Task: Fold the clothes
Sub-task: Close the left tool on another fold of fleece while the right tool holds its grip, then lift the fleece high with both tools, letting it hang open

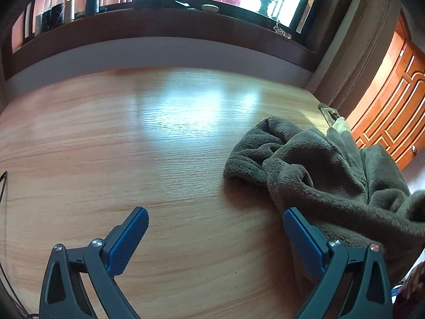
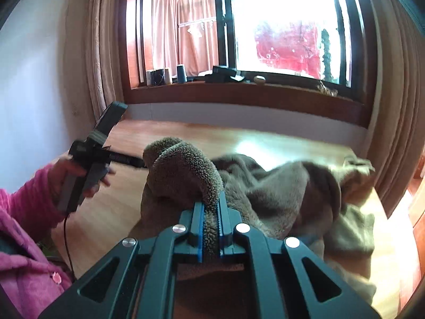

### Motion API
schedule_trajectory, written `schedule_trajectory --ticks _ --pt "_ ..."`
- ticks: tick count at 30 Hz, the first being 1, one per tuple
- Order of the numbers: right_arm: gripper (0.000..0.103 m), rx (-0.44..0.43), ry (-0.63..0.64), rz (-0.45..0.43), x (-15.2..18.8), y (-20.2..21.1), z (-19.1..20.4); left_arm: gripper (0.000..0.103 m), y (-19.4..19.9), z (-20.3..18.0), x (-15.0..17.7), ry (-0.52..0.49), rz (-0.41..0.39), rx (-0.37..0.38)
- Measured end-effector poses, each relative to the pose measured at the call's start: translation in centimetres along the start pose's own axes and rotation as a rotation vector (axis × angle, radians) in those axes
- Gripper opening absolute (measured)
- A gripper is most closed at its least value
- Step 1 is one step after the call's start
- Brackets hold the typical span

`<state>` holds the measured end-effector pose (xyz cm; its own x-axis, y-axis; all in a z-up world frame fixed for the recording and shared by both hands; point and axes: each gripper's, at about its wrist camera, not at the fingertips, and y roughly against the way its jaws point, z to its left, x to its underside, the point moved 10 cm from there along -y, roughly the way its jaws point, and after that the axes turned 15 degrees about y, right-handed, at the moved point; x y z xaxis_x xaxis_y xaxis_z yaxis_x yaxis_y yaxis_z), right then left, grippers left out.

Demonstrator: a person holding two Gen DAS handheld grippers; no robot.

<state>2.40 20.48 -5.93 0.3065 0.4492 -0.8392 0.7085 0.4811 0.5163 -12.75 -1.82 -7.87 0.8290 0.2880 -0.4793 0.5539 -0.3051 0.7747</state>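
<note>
Two grippers over wooden table (image 1: 132, 133). Right gripper (image 2: 211, 207) pinching fold of fleece garment (image 2: 279, 186), crumpled on table's right side. Left gripper (image 1: 215, 226) spread wide, right finger touching garment's edge.

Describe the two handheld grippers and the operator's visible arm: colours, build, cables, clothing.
Both the left gripper and the right gripper have dark grey-black linkage frames with triangular cut-outs, silver round pivot bolts and blue ribbed finger pads. A thin black cable trails from the left unit. The operator wears a fuzzy pink sleeve.
</note>
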Motion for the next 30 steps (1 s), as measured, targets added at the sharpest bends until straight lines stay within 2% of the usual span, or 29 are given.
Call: schedule_trajectory --ticks 4,8,19,24,26,28,30 --pt "0.009 -0.039 -0.002 0.059 3.2 -0.4 1.6 0.103 -0.4 -1.9 -1.2 0.010 0.017 0.058" --pt "0.009 -0.068 0.007 0.089 5.0 -0.6 2.9 0.103 -0.5 -4.5 -1.9 -0.011 0.044 0.122" --pt "0.009 -0.074 -0.022 0.087 6.0 -0.6 2.6 0.103 -6.6 -8.0 -1.4 -0.025 0.254 0.145" --pt "0.010 -0.076 -0.062 0.084 6.5 -1.0 2.0 0.101 -7.6 -8.8 -0.8 -0.027 0.270 0.156" --pt "0.010 -0.076 -0.064 0.091 6.7 -1.2 1.8 0.092 -7.5 -9.4 -0.7 -0.025 0.282 0.177" --pt "0.010 -0.074 -0.066 0.093 6.8 -1.3 1.8 0.066 -7.4 -10.1 -0.5 -0.031 0.300 0.197" --pt "0.010 -0.072 -0.073 0.093 7.0 -1.3 1.9 0.052 -7.5 -10.6 -0.4 -0.045 0.310 0.200"
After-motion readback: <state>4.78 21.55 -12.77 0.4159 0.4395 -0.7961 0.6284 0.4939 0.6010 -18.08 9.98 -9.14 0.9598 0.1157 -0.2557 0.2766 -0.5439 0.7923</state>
